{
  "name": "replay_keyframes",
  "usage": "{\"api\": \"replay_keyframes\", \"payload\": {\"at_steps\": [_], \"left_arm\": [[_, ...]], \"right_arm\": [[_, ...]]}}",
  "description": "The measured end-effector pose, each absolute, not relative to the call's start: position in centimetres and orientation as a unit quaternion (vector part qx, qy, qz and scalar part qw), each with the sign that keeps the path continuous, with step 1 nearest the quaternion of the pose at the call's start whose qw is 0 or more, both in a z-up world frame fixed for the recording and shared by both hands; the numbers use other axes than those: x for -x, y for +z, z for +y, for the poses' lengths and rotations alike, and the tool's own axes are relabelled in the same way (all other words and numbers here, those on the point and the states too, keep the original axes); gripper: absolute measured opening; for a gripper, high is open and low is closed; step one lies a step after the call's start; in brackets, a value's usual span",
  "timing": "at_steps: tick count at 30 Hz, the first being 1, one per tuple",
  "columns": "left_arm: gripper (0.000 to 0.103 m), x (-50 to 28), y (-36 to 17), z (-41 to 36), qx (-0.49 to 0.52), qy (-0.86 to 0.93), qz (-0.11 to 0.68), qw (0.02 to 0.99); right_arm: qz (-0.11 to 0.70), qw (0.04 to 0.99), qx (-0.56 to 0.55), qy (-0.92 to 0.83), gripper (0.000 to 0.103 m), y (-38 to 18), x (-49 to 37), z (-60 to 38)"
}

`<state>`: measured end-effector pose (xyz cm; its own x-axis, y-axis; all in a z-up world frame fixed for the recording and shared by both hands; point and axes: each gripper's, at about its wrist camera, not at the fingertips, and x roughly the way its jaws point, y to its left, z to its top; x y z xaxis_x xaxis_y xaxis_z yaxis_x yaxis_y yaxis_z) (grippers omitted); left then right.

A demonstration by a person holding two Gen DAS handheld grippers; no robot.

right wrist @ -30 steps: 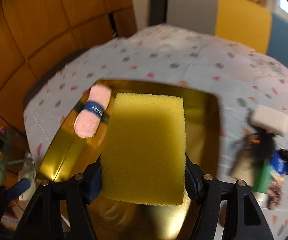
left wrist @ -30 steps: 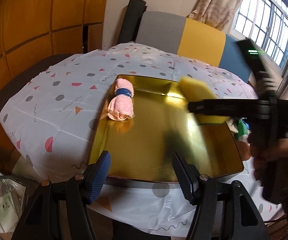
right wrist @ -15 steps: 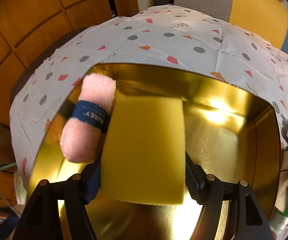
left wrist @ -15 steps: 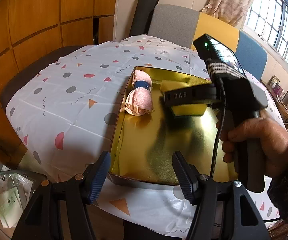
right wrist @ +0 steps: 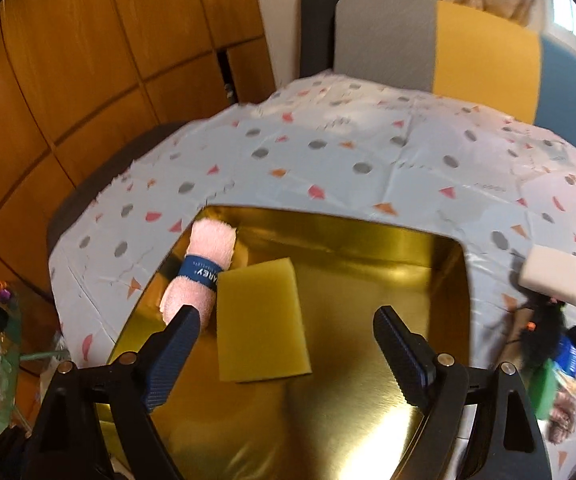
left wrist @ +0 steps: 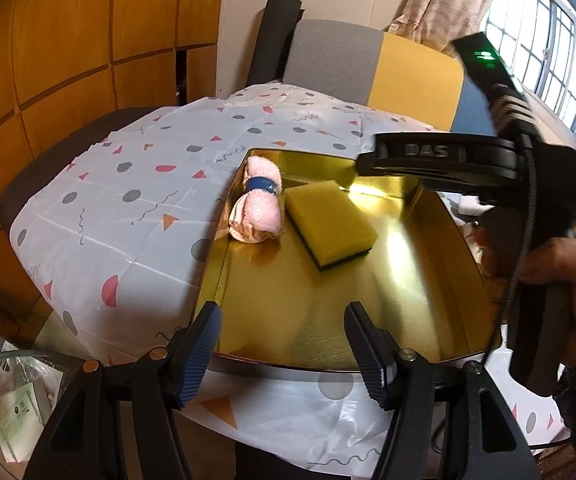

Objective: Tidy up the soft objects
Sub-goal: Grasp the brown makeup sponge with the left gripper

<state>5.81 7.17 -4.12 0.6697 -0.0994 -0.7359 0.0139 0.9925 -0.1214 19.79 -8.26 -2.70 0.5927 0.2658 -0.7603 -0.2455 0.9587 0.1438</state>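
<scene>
A yellow sponge (left wrist: 330, 222) (right wrist: 261, 320) lies flat in the gold tray (left wrist: 328, 320) (right wrist: 368, 400), right beside a rolled pink towel (left wrist: 257, 212) (right wrist: 203, 272) with a blue band at the tray's left wall. My right gripper (right wrist: 285, 350) is open and empty, raised above the sponge; its body shows in the left wrist view (left wrist: 448, 160) over the tray's far right. My left gripper (left wrist: 283, 352) is open and empty at the tray's near edge.
The tray sits on a table with a white patterned cloth (left wrist: 127, 200). A white sponge (right wrist: 556, 276) and dark and green clutter (right wrist: 552, 360) lie right of the tray. A chair (left wrist: 368, 64) stands behind the table. A bin with papers (left wrist: 15, 400) is low left.
My right gripper set the yellow sponge down beside the pink towel, opened, and lifted back to the right. My left gripper stayed open at the tray's near edge.
</scene>
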Motion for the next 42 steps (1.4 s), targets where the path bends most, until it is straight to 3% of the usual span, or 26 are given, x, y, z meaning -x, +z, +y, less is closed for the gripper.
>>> {"api": "replay_keyframes", "payload": {"at_steps": [12,42], "left_arm": [[0.065,-4.7,-2.9,5.1,0.028,-0.053,0.388,0.92],[0.065,-4.9,-2.5,-4.7,-0.069,-0.14,0.399,0.904]], "right_arm": [[0.371,0.923,-0.03,0.092,0.091,1.1,-14.1,-17.1],[0.409,0.901,-0.069,-0.13,0.094,-5.1,-4.1,-44.0]]}}
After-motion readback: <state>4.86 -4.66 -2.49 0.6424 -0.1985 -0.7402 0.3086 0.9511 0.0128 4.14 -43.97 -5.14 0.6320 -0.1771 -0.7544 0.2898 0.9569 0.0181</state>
